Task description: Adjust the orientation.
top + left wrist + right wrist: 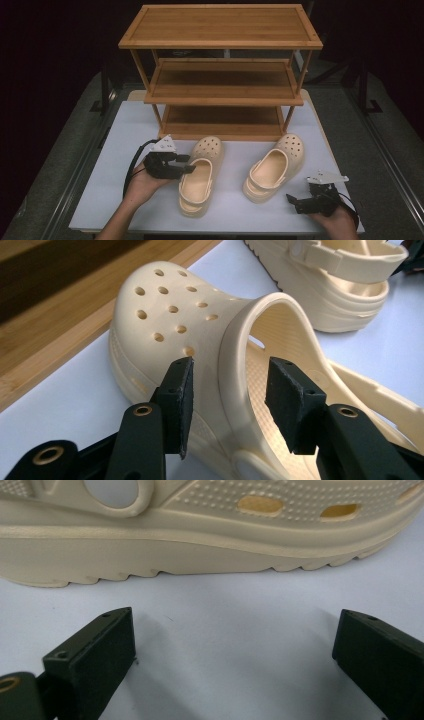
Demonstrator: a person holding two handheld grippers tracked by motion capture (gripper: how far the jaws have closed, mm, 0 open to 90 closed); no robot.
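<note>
Two cream clogs lie on the white table (125, 130) in front of a wooden rack. The left clog (200, 175) points its holed toe at the rack. My left gripper (188, 163) is open at that clog's left side. In the left gripper view, the gripper (230, 390) straddles the rim of the clog (170, 315): one jaw stands outside the wall and the other inside the opening. The right clog (275, 170) lies tilted toward the right. My right gripper (295, 202) is open near its heel, and its own view (232, 645) shows it a short way from the sole (200, 545).
A three-shelf bamboo rack (222, 75) stands at the back of the table, with its lowest shelf just behind the clogs' toes. The second clog (345, 295) lies beyond the left gripper. The table's edges fall off to a dark floor on both sides.
</note>
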